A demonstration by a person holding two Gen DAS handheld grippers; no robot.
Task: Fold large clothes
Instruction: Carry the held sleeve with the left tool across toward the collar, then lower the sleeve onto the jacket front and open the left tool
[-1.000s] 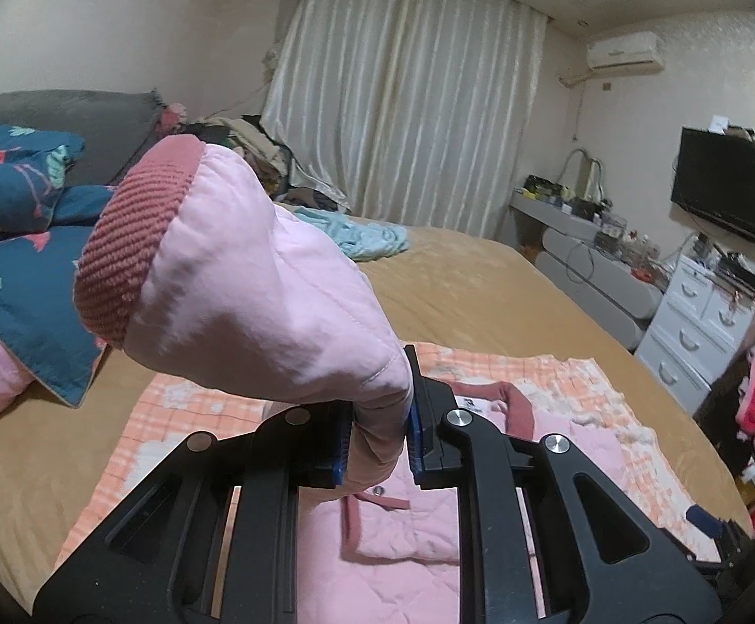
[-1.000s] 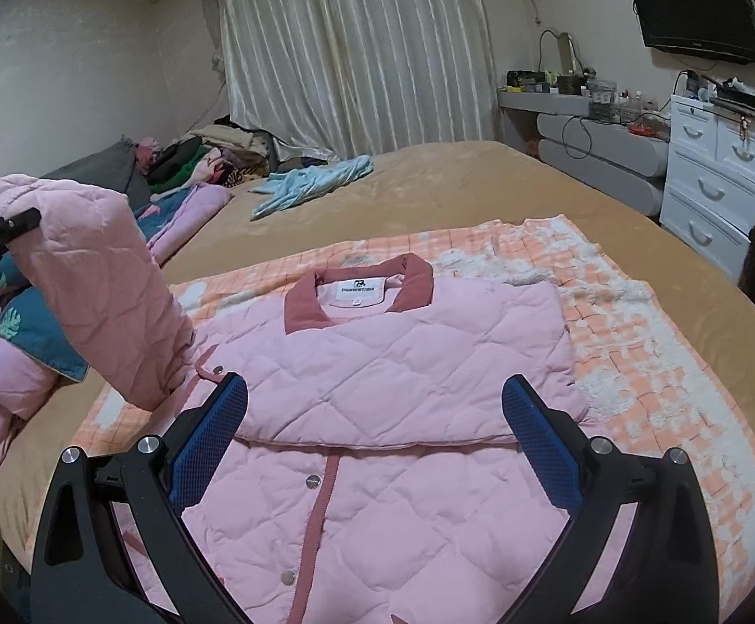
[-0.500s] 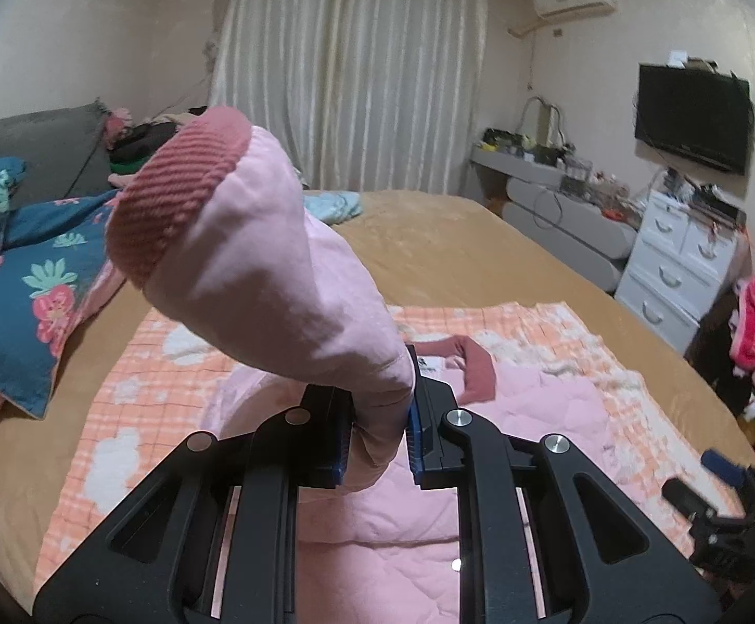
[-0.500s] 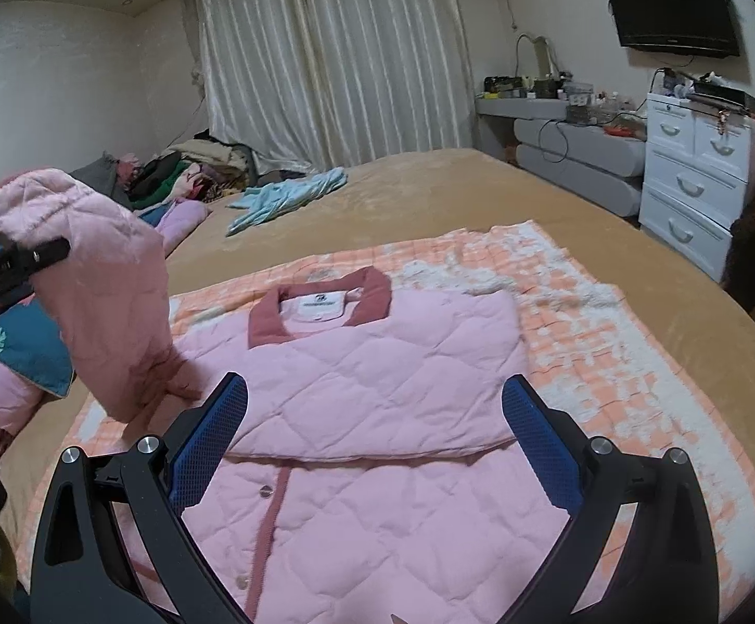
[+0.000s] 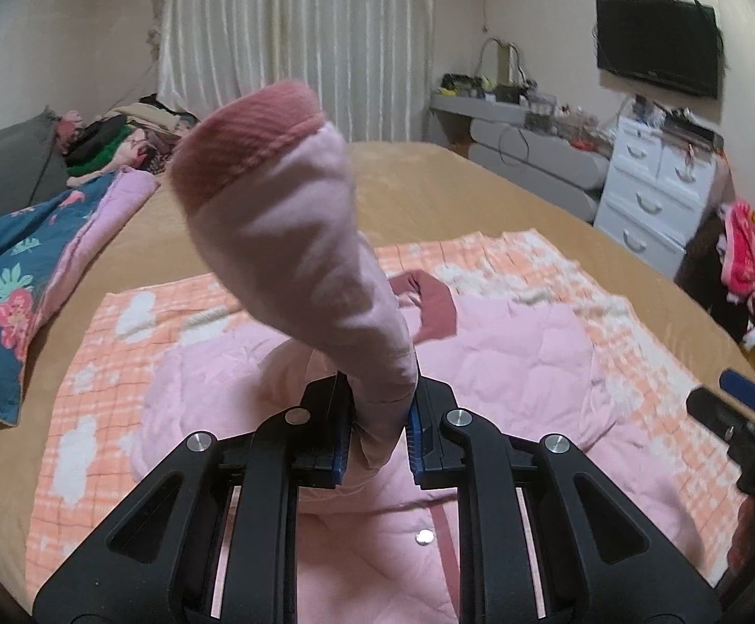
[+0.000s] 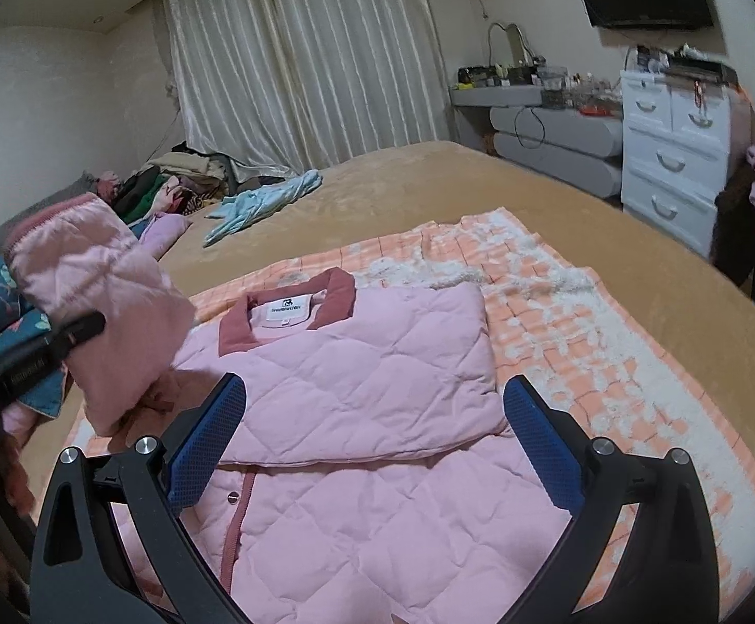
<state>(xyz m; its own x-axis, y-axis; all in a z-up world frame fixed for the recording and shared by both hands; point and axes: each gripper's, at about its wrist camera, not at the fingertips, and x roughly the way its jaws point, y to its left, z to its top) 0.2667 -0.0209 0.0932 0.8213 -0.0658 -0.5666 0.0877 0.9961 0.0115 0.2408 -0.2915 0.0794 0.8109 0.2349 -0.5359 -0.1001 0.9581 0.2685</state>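
While its blue-padded fingers (image 5: 340, 439) are pinched tight on the pale pink quilted sleeve (image 5: 299, 239), the left gripper (image 5: 376, 437) holds it raised, the darker ribbed cuff (image 5: 247, 140) standing above and beyond the fingertips. The right gripper (image 6: 372, 442) hangs with its jaws spread wide and nothing between them. Just beyond and below those fingers, the pink quilted jacket (image 6: 356, 390) lies on an orange-and-white checked blanket (image 6: 585, 322) over the tan bed (image 6: 429, 182), one side already folded across its front.
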